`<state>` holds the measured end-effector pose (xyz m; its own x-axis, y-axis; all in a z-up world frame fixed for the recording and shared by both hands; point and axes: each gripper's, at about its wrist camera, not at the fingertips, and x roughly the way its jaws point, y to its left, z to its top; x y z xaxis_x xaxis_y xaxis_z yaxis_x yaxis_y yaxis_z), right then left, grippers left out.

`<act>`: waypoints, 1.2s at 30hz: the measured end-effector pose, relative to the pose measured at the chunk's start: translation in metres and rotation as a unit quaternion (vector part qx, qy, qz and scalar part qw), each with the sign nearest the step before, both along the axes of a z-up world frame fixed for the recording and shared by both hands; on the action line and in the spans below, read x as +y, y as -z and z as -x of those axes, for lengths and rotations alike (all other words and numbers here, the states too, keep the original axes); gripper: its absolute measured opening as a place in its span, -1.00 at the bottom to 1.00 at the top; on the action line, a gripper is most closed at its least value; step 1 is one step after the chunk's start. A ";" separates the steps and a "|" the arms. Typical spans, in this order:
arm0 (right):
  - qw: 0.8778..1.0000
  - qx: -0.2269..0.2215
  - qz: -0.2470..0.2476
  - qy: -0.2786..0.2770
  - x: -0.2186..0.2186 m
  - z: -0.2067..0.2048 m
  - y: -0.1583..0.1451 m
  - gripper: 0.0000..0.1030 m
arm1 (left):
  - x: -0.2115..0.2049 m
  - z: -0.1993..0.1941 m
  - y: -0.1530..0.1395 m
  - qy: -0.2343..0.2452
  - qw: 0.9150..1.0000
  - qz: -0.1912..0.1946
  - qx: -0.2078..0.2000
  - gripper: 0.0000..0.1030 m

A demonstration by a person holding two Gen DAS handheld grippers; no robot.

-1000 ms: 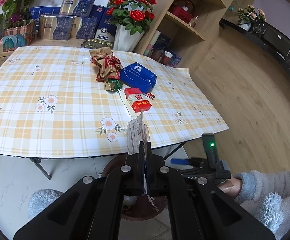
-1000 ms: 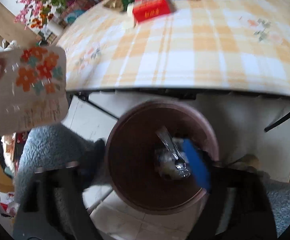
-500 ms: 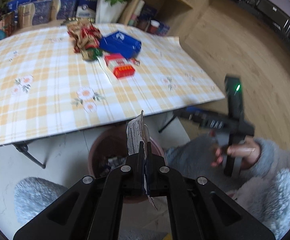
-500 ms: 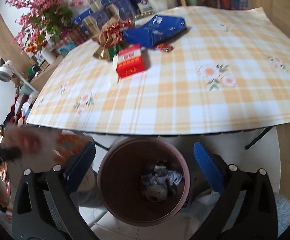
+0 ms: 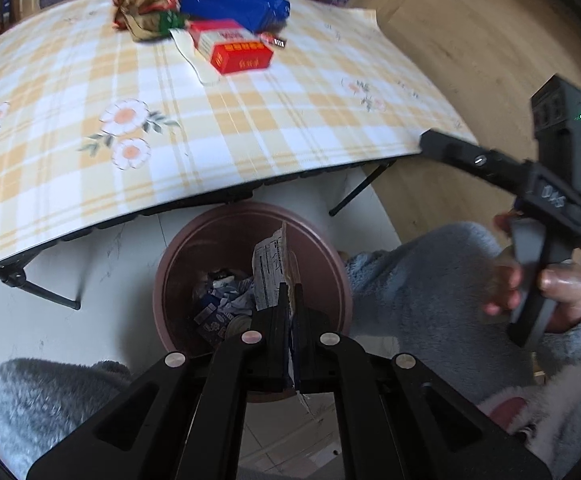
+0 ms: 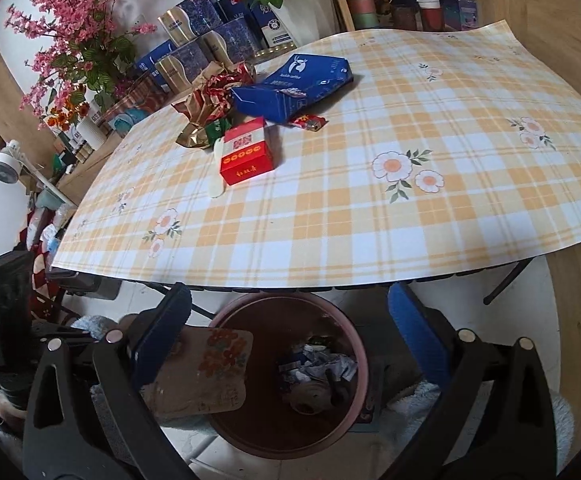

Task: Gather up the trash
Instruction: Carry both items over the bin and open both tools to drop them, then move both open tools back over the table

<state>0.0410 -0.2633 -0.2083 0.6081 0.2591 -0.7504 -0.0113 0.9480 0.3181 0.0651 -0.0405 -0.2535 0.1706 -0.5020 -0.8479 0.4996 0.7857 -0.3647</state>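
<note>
My left gripper (image 5: 289, 292) is shut on a flat printed paper packet (image 5: 271, 269) and holds it over the brown round bin (image 5: 178, 264), which holds crumpled trash. In the right wrist view the same packet (image 6: 206, 372), with orange flowers on it, hangs at the bin's (image 6: 360, 364) left rim. My right gripper (image 6: 288, 320) is open and empty above the bin, near the table's front edge. On the table lie a red box (image 6: 246, 156), a blue box (image 6: 302, 84), a crumpled brown and red wrapper (image 6: 210, 96) and a small red wrapper (image 6: 308, 122).
The checked tablecloth table (image 6: 410, 220) overhangs the bin. Flower vases and boxes (image 6: 194, 48) stand behind it, with shelves (image 6: 406, 0) at the back right. My right gripper's body (image 5: 546, 200) and hand show at the right in the left wrist view.
My left gripper carried the packet down from the table edge to over the bin. My right gripper rose from the bin and now faces the table, open.
</note>
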 end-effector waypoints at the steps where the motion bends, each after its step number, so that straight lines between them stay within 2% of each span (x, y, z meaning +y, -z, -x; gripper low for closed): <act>1: 1.000 -0.001 0.005 0.001 -0.001 0.000 0.000 0.89 | -0.002 -0.001 0.004 0.002 1.000 -0.002 0.002 -0.96; 5: 1.000 -0.009 0.027 0.007 -0.003 0.001 -0.005 0.89 | -0.005 -0.006 0.015 0.006 1.000 -0.012 0.004 -0.95; 7: 0.999 -0.012 0.033 0.007 -0.004 0.001 -0.008 0.89 | -0.003 -0.009 0.017 0.002 1.000 -0.015 -0.002 -0.87; 9: 0.999 -0.018 0.041 0.006 -0.004 0.001 -0.011 0.89 | 0.001 -0.013 0.016 -0.008 1.000 -0.011 -0.006 -0.57; 10: 0.999 -0.021 0.047 0.006 -0.004 0.001 -0.013 0.89 | 0.004 -0.015 0.013 -0.018 1.000 -0.010 -0.015 -0.25; 11: 0.999 -0.022 0.048 0.006 -0.004 0.001 -0.013 0.89 | 0.007 -0.016 0.009 -0.026 0.999 -0.005 -0.024 -0.04; 12: 0.999 -0.023 0.048 0.006 -0.004 0.001 -0.014 0.89 | 0.011 -0.017 0.004 -0.033 0.999 0.003 -0.034 0.03; 15: 0.999 -0.023 0.048 0.008 -0.004 0.001 -0.015 0.89 | 0.021 -0.019 -0.014 -0.052 0.996 0.019 -0.068 0.41; 17: 0.998 -0.023 0.059 0.009 -0.001 0.000 -0.016 0.89 | 0.029 -0.018 -0.031 -0.072 0.991 0.024 -0.108 0.70; 19: 0.997 -0.025 0.073 0.009 0.003 -0.001 -0.016 0.89 | 0.036 -0.016 -0.046 -0.089 0.985 0.023 -0.143 0.82; 23: 0.997 -0.028 0.075 0.000 0.008 -0.002 -0.017 0.89 | 0.047 -0.015 -0.075 -0.118 0.972 0.016 -0.204 0.88; 28: 0.995 -0.037 0.089 0.001 0.013 -0.004 -0.021 0.89 | 0.065 -0.017 -0.099 -0.149 0.954 0.008 -0.259 0.88; 36: 0.993 -0.055 0.099 0.008 0.011 -0.011 -0.025 0.89 | 0.093 -0.024 -0.117 -0.196 0.932 0.004 -0.305 0.88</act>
<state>0.0518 -0.2528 -0.1831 0.6925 0.1027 -0.7141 -0.0211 0.9923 0.1223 0.0887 0.0525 -0.1365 0.7917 -0.3058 -0.5289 0.2913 0.9499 -0.1133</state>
